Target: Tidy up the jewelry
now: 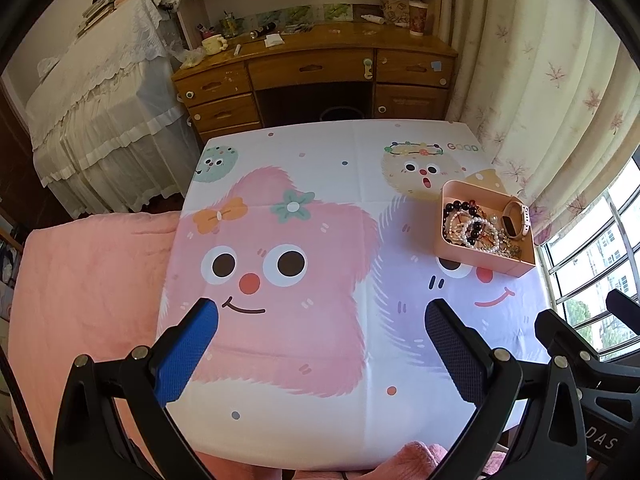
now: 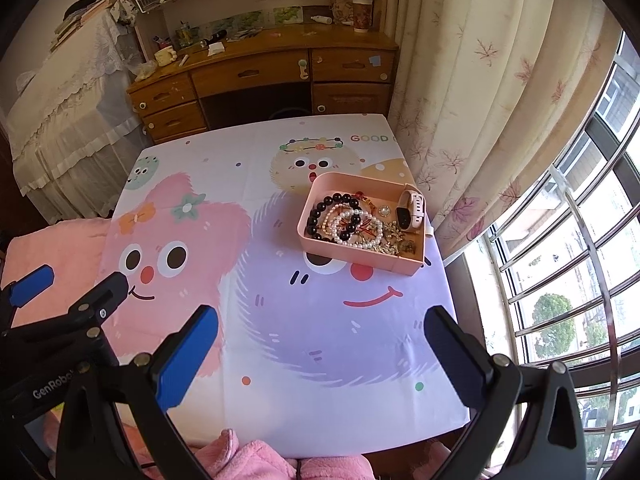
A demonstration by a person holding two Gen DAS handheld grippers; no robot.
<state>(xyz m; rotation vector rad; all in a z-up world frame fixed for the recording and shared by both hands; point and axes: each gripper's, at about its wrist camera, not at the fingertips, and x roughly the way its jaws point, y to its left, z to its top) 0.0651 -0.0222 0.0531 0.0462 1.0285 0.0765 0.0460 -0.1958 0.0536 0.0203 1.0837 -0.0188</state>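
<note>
Gaping wide and empty, each hand-held gripper [image 1: 320, 320] [image 2: 320, 328] faces the pink tray [image 2: 320, 250]; only the right view shows trees [image 2: 552, 312].

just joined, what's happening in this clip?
A person holds a two-finger gripper in each hand above a table covered with a cartoon tablecloth. Both the left gripper and the right gripper are open and hold nothing. The jewelry sits piled in a pink tray near the table's window side: a black bead bracelet, pearl bracelets and a watch, among other pieces. Nothing lies on the cloth outside the tray.
</note>
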